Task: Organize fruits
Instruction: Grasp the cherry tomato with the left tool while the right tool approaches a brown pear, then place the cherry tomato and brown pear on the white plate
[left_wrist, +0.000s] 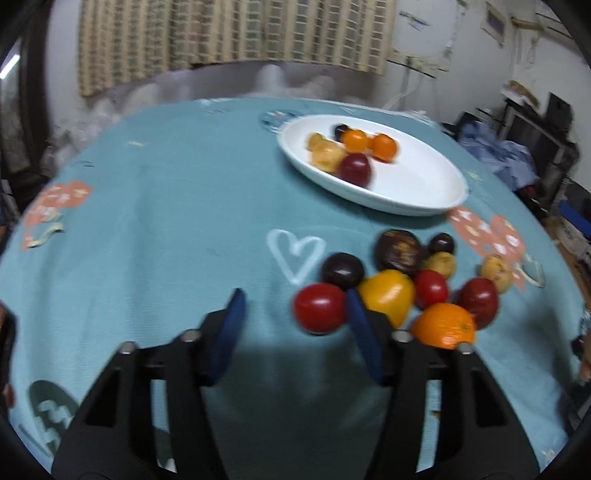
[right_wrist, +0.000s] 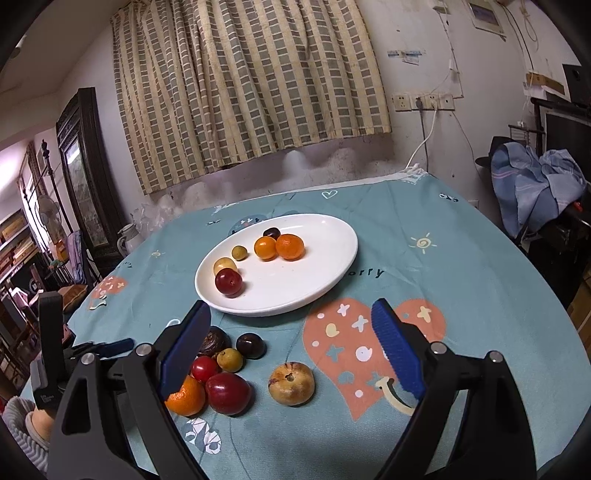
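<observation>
Left gripper (left_wrist: 293, 306) hangs over the near edge of the fruit pile; jaws apart with only cloth between them, the red tomato (left_wrist: 320, 308) lying just beside the inner face of the right-hand finger and not pinched. Right gripper (right_wrist: 291, 343) hovers with jaws wide apart and empty, pointing at the plate (right_wrist: 325, 280). Tomato is round, glossy, deep red, sitting on the teal cloth of the desk (left_wrist: 166, 206), touching or nearly touching the yellow fruit (left_wrist: 388, 295) and a dark plum (left_wrist: 341, 269) behind it. Judged light, smooth-skinned and likely slippery, soft enough to bruise or split under a hard squeeze; it will also roll if nudged. Best hold looks to be across its widest part, pads on opposite sides, gentle closing only. Crowding matters: the finger on the pile side must slip between tomato and yellow fruit without knocking the neighbours. Plate sits farther back and already carries six small fruits, among them two orange ones (right_wrist: 280, 246) and one red (right_wrist: 229, 282), with open white space on its near side for more.
</observation>
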